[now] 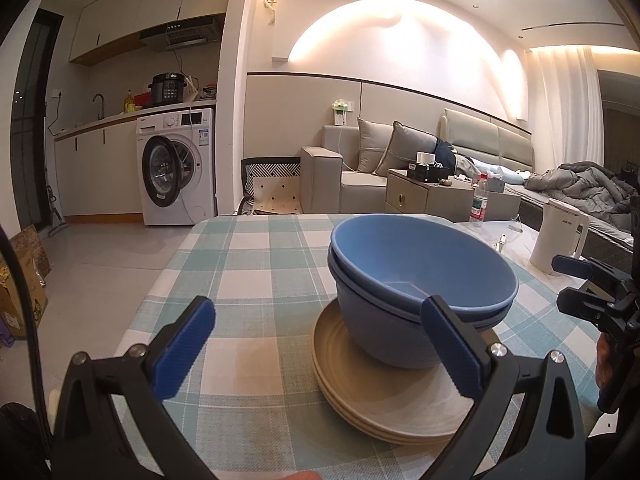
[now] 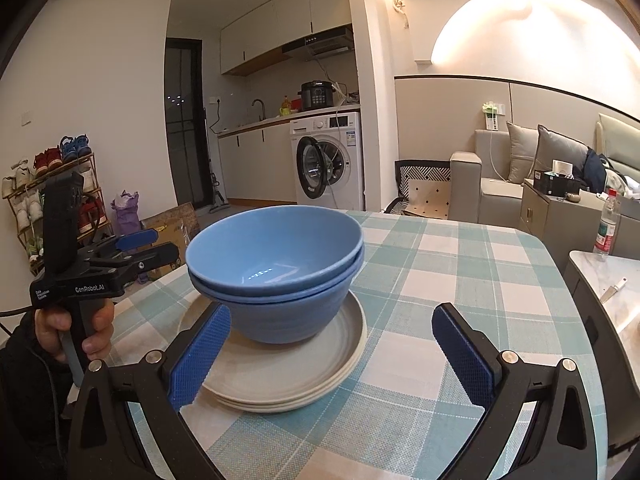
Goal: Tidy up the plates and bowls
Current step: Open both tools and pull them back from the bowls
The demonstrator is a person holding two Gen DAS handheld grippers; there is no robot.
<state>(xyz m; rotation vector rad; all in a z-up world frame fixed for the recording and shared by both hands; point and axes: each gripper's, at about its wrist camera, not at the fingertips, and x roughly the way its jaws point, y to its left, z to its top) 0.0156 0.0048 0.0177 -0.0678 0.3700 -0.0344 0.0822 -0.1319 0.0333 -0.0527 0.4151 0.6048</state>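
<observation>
Kitchenette, washing machine (image 2: 330,160) and sofa (image 1: 348,168) frame a counter (image 1: 248,264) under a teal-and-white checked cloth, where two blue bowls (image 2: 276,264) sit nested on a stack of cream plates (image 2: 288,372). From left to right, our left tool (image 1: 320,344) hangs released, its blue pads spread wide, the right-hand pad just in front of the bowls' rim and nothing between them. At the centre stands the stack, bowls off toward one side of the top plate, not centred. Our right tool (image 2: 332,356) is likewise released and empty, one pad close by the plates' edge. We judge the sorting nearly done. If the pile must shift, we should grip the plate rims from both sides and move level, since the smooth bowls may slide. A white kettle (image 1: 560,236) and a water bottle (image 1: 479,200) stand well apart to the right.
</observation>
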